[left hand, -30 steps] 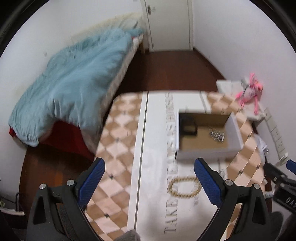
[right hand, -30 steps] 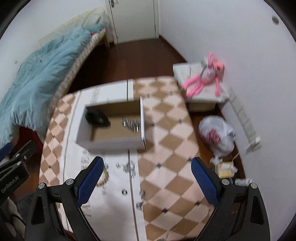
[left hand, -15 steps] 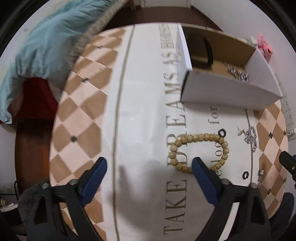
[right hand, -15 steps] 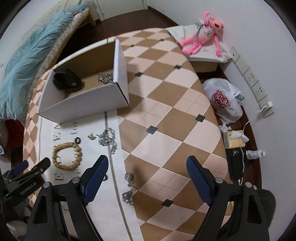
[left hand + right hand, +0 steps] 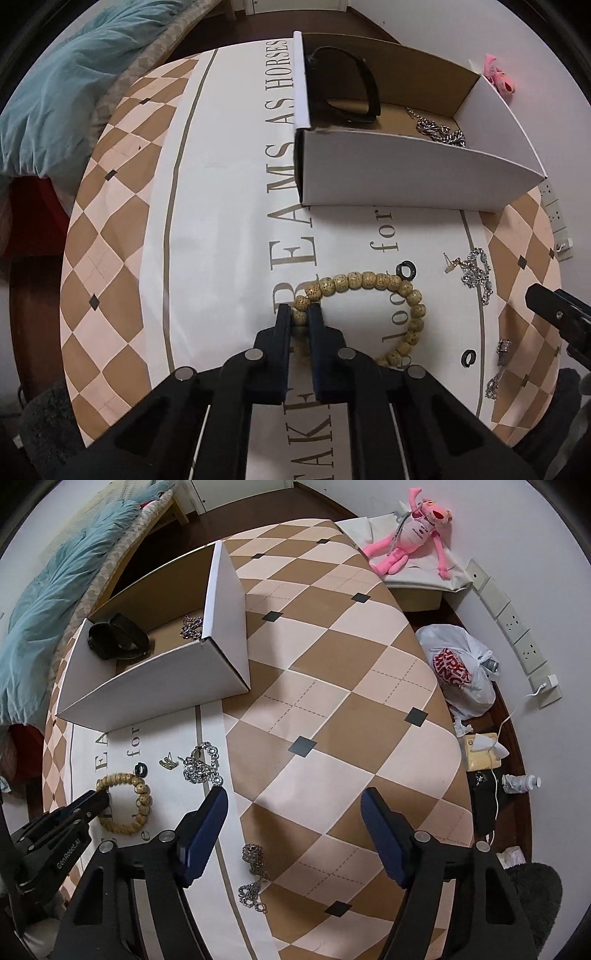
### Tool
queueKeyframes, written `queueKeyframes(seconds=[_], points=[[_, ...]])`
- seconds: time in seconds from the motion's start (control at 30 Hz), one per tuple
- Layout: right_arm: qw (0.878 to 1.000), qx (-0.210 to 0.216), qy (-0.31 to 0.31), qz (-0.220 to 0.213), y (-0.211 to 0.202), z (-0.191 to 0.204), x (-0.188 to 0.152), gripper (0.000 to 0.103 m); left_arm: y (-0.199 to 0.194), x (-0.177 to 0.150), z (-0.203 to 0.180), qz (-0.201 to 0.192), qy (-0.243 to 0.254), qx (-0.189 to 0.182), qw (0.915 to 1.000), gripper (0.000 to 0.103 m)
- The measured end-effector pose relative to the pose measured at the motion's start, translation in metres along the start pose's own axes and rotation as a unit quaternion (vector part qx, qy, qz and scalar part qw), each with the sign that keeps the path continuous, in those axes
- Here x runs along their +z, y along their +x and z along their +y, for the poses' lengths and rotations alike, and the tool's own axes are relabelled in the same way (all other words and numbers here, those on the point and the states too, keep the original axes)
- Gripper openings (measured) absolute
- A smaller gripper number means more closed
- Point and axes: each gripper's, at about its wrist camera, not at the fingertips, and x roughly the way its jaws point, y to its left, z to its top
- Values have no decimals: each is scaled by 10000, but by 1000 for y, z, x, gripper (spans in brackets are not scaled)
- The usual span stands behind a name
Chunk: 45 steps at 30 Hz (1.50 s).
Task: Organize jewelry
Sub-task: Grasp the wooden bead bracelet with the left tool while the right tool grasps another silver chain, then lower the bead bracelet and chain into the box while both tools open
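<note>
A wooden bead bracelet (image 5: 373,282) lies on the white printed cloth; it also shows in the right wrist view (image 5: 125,803). My left gripper (image 5: 300,314) is shut on the bracelet's left side, down at the table. My right gripper (image 5: 295,805) is open and empty above the checkered tablecloth. An open white cardboard box (image 5: 399,173) holds a black band (image 5: 354,88) and a silver chain (image 5: 439,133). Loose on the cloth are a silver chain (image 5: 201,766), a gold earring (image 5: 168,763), a black ring (image 5: 406,269) and another silver chain (image 5: 253,875).
A bed with a blue blanket (image 5: 55,92) stands to the left of the round table. A pink plush toy (image 5: 413,528), a white plastic bag (image 5: 458,672) and wall sockets (image 5: 517,627) lie to the right. A second black ring (image 5: 468,357) is near the cloth's edge.
My left gripper has come down to the table and shut on the bead bracelet. My right gripper has moved lower over the tablecloth and stays open.
</note>
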Motion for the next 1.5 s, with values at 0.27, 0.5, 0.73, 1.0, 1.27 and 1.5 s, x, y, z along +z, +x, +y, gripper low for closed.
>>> queueKeyframes(seconds=[0.27, 0.5, 0.73, 1.0, 1.27, 1.5], points=[[9994, 345, -37, -68, -6, 8, 3, 73, -34, -3, 28, -432, -270, -27, 9987, 7], [9970, 544, -542, -96, 12, 44, 10, 55, -65, -3, 37, -750, -229, 101, 9969, 7], [9920, 552, -1136, -59, 29, 71, 12, 4, -58, 6, 41, -740, -205, 96, 9970, 6], [9912, 1011, -832, -178, -3, 61, 3, 1, -71, 7, 36, -841, -177, 11, 9963, 7], [9841, 1599, -530, -568, -73, 40, 12, 1, -113, 13, 23, -1149, -70, -319, 9928, 6], [9741, 1932, -609, -1009, -140, 42, 37, 1, -165, 35, 12, -1495, -55, -859, 9850, 6]])
